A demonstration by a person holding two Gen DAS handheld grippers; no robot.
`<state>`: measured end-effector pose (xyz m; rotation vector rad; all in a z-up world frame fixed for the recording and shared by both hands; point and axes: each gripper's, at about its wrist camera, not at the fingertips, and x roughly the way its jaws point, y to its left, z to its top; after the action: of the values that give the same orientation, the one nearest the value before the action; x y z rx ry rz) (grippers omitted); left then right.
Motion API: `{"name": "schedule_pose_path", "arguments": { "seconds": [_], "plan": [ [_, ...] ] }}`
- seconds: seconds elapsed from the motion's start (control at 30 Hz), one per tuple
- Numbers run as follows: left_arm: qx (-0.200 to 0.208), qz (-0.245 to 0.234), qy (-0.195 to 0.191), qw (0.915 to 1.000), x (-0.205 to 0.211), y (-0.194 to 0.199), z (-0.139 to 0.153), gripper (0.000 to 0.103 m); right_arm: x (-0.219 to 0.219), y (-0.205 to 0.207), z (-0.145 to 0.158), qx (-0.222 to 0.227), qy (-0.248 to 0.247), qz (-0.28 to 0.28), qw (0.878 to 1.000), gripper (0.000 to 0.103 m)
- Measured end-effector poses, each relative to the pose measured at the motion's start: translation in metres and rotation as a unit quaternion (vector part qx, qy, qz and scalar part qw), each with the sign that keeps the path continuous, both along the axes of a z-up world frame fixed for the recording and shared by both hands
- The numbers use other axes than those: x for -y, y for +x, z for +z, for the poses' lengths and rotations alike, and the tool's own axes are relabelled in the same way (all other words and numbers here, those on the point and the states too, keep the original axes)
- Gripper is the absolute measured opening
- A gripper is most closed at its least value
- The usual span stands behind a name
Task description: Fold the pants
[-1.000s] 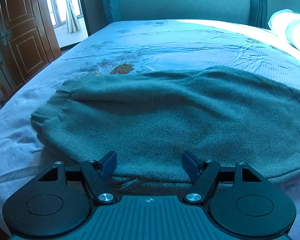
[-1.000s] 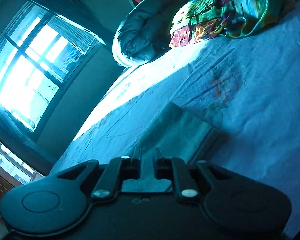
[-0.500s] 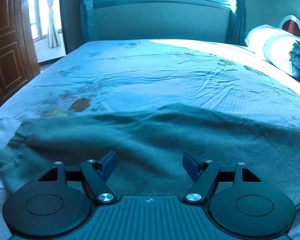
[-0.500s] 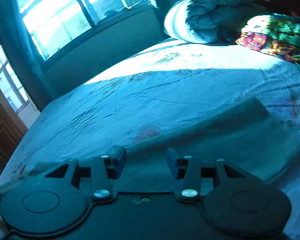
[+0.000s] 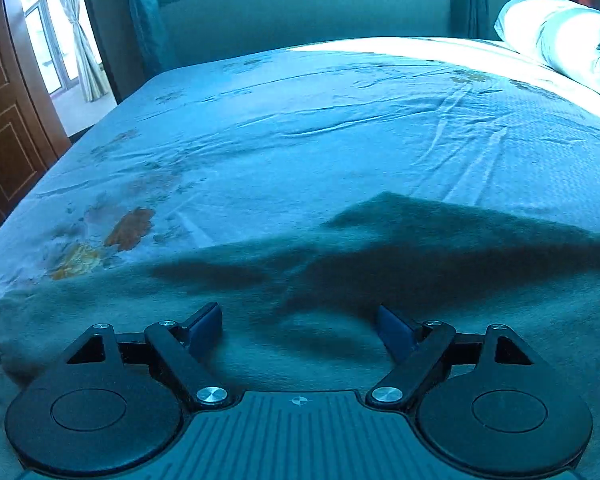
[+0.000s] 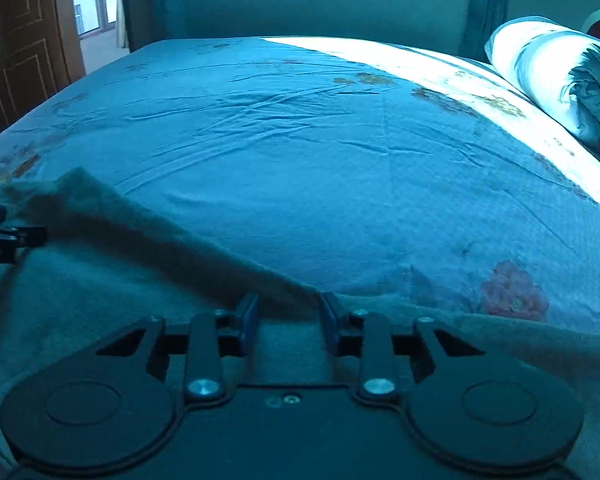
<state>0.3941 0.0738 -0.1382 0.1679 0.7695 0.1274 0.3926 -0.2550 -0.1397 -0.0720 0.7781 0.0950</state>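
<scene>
**Pants spread along the bed's near edge, both grippers above them**

Grey-green pants (image 5: pixel 380 280) lying flat across the near edge of the bed (image 5: pixel 340 128), one rumpled fold raised toward the middle. Left gripper (image 5: pixel 298 326) over the cloth, jaws wide apart after just opening further, nothing pinched between them. Right gripper (image 6: pixel 288 318) at the pants' far hem, jaws narrowly parted after just closing somewhat, cloth below but not clamped. Pillow (image 6: pixel 540 64) at the bed's far right corner; wooden door (image 5: pixel 4 120) beyond the left edge.

free: bedsheet (image 6: pixel 320 160) beyond pants (image 5: pixel 380 280) | obstacle: pillow (image 6: pixel 540 64) right
</scene>
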Motion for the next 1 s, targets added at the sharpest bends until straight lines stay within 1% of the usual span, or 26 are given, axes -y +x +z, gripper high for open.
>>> {"name": "schedule_pose_path", "arguments": {
  "seconds": [0.03, 0.07, 0.1, 0.13, 0.17, 0.2, 0.23, 0.3, 0.33, 0.4, 0.43, 0.47, 0.5, 0.53, 0.57, 0.6, 0.63, 0.67, 0.7, 0.73, 0.77, 0.83, 0.87, 0.9, 1.0],
  "plan": [
    [0.000, 0.014, 0.005, 0.9999, -0.018, -0.003, 0.000, 0.084, 0.008, 0.001, 0.003, -0.001, 0.012, -0.017, 1.000, 0.025],
    [0.000, 0.030, 0.005, 0.9995, -0.034, -0.004, 0.001, 0.084, 0.010, 0.001, 0.008, 0.002, 0.028, -0.021, 0.999, 0.025],
    [0.002, 0.046, 0.004, 0.9989, -0.048, -0.005, 0.003, 0.084, 0.004, 0.003, 0.015, 0.017, 0.043, -0.017, 0.999, 0.028],
    [0.009, 0.057, 0.001, 0.9984, -0.060, -0.008, 0.006, 0.084, -0.008, 0.004, 0.021, 0.029, 0.051, 0.000, 0.998, 0.029],
    [0.018, 0.064, 0.010, 0.9978, -0.071, -0.013, 0.012, 0.084, -0.026, 0.008, 0.026, 0.033, 0.064, 0.028, 0.997, 0.030],
    [0.024, 0.069, 0.028, 0.9969, -0.078, -0.016, 0.015, 0.084, -0.046, 0.016, 0.029, 0.030, 0.086, 0.059, 0.994, 0.030],
    [0.027, 0.075, 0.045, 0.9958, -0.087, -0.019, 0.018, 0.084, -0.069, 0.022, 0.031, 0.028, 0.092, 0.086, 0.992, 0.029],
    [0.020, 0.092, 0.054, 0.9941, -0.110, -0.020, 0.019, 0.084, -0.121, 0.032, 0.033, 0.032, 0.075, 0.141, 0.987, 0.029],
    [0.013, 0.105, 0.052, 0.9930, -0.126, -0.020, 0.017, 0.084, -0.145, 0.037, 0.032, 0.030, 0.076, 0.167, 0.983, 0.029],
    [0.001, 0.124, 0.045, 0.9913, -0.153, -0.023, 0.010, 0.084, -0.185, 0.047, 0.030, 0.012, 0.094, 0.210, 0.973, 0.029],
    [0.002, 0.125, 0.035, 0.9915, -0.164, -0.027, 0.006, 0.085, -0.204, 0.051, 0.026, -0.001, 0.095, 0.229, 0.969, 0.029],
    [0.004, 0.126, 0.023, 0.9918, -0.172, -0.031, 0.004, 0.089, -0.219, 0.058, 0.021, -0.018, 0.088, 0.240, 0.967, 0.028],
    [0.009, 0.127, 0.012, 0.9918, -0.180, -0.036, 0.002, 0.091, -0.232, 0.064, 0.013, -0.033, 0.071, 0.243, 0.967, 0.028],
    [0.013, 0.128, 0.006, 0.9917, -0.185, -0.040, -0.001, 0.095, -0.239, 0.071, 0.006, -0.042, 0.050, 0.235, 0.970, 0.027],
    [0.015, 0.129, -0.003, 0.9915, -0.188, -0.042, -0.002, 0.096, -0.239, 0.077, 0.002, -0.041, 0.042, 0.224, 0.973, 0.027],
    [0.017, 0.130, -0.017, 0.9912, -0.193, -0.045, -0.004, 0.096, -0.232, 0.083, 0.000, -0.039, 0.044, 0.208, 0.976, 0.029],
    [0.021, 0.129, -0.023, 0.9912, -0.194, -0.047, -0.005, 0.097, -0.225, 0.089, 0.000, -0.043, 0.059, 0.202, 0.977, 0.034],
    [0.025, 0.127, -0.024, 0.9914, -0.195, -0.049, -0.006, 0.097, -0.215, 0.094, 0.001, -0.054, 0.084, 0.197, 0.975, 0.034],
    [0.030, 0.127, -0.027, 0.9911, -0.196, -0.053, -0.004, 0.096, -0.206, 0.095, 0.006, -0.050, 0.100, 0.189, 0.976, 0.029],
    [0.039, 0.127, -0.029, 0.9907, -0.196, -0.059, 0.001, 0.096, -0.197, 0.095, 0.013, -0.036, 0.106, 0.187, 0.976, 0.030],
    [0.044, 0.127, -0.025, 0.9906, -0.197, -0.066, 0.006, 0.096, -0.187, 0.099, 0.017, -0.031, 0.119, 0.186, 0.975, 0.030],
    [0.055, 0.128, -0.019, 0.9900, -0.201, -0.084, 0.015, 0.096, -0.170, 0.118, 0.015, -0.065, 0.162, 0.177, 0.969, 0.030],
    [0.057, 0.135, -0.020, 0.9891, -0.205, -0.093, 0.018, 0.096, -0.167, 0.126, 0.011, -0.085, 0.174, 0.184, 0.964, 0.030],
    [0.057, 0.143, -0.024, 0.9877, -0.209, -0.099, 0.020, 0.096, -0.168, 0.131, 0.007, -0.102, 0.180, 0.194, 0.959, 0.030],
    [0.052, 0.162, -0.036, 0.9847, -0.221, -0.115, 0.020, 0.096, -0.181, 0.136, -0.001, -0.124, 0.176, 0.231, 0.949, 0.029]
  ]
}}
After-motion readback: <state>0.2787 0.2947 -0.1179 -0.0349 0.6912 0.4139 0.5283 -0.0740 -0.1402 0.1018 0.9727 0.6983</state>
